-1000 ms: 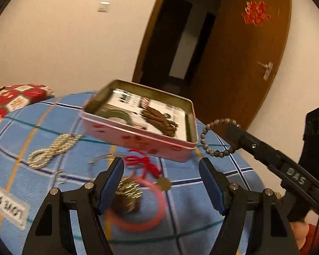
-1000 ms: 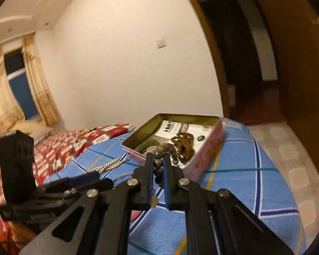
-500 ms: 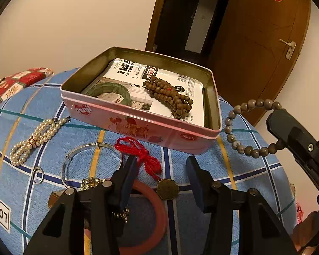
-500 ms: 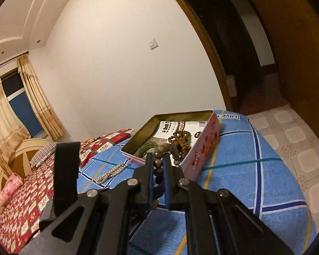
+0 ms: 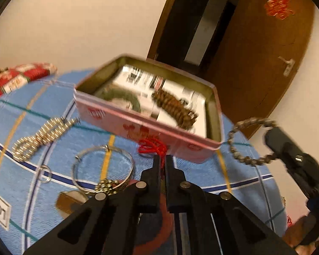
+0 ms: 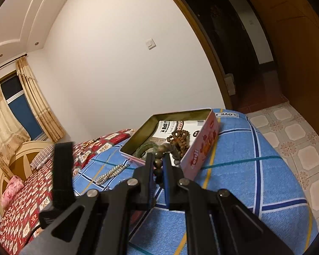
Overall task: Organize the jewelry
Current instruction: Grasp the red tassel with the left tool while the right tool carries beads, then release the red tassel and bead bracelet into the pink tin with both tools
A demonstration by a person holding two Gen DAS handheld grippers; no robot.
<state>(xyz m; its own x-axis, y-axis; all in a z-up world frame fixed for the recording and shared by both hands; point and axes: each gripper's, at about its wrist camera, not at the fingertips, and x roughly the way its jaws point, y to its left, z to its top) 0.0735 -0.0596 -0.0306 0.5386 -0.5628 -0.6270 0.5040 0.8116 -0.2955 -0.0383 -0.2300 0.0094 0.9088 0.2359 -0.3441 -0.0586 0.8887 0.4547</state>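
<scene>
A pink tin box [image 5: 142, 125] stands open on the blue checked cloth, with a brown bead string [image 5: 174, 108] and a green bangle [image 5: 125, 97] inside. My left gripper [image 5: 162, 161] is shut on the red knotted cord charm [image 5: 152, 147] just in front of the tin. My right gripper [image 6: 158, 161] is shut on a grey bead bracelet [image 5: 244, 140], held in the air right of the tin; the bracelet also shows in the right wrist view [image 6: 165, 148], in front of the tin [image 6: 204, 144].
On the cloth lie a pearl strand [image 5: 42, 136], a silver bangle [image 5: 103, 167], a small ring [image 5: 44, 173], a gold chain heap [image 5: 107, 186] and a red bangle [image 5: 165, 229]. A bed with a red quilt [image 6: 32, 201] is left; a wooden door [image 5: 265, 63] is behind.
My left gripper has closed from open onto the red cord charm. The right gripper still holds the bead bracelet beside the tin.
</scene>
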